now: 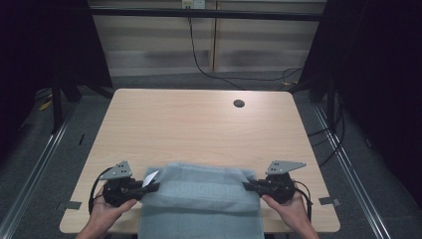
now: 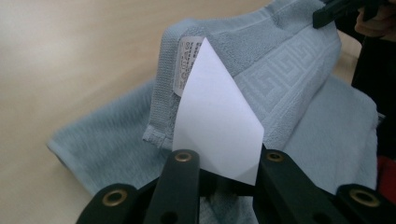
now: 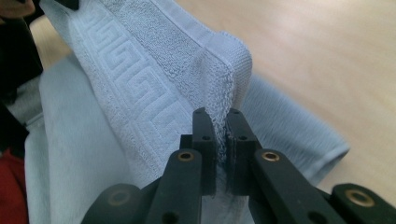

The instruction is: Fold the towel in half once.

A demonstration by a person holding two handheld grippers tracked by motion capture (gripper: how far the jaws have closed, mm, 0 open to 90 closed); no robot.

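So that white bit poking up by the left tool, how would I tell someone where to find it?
Start at the wooden table and go to the pale blue towel at its near edge. At the towel's left corner, next to the left tool, a white tag sticks up. It is smooth, plain and pointed, unlike the small printed label sewn on the hem behind it.

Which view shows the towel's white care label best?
Left gripper view: the white care label sticks up large above the jaws, against the pale blue terry towel. High view shows it as a small white flap. Right gripper view shows towel hem and pattern.
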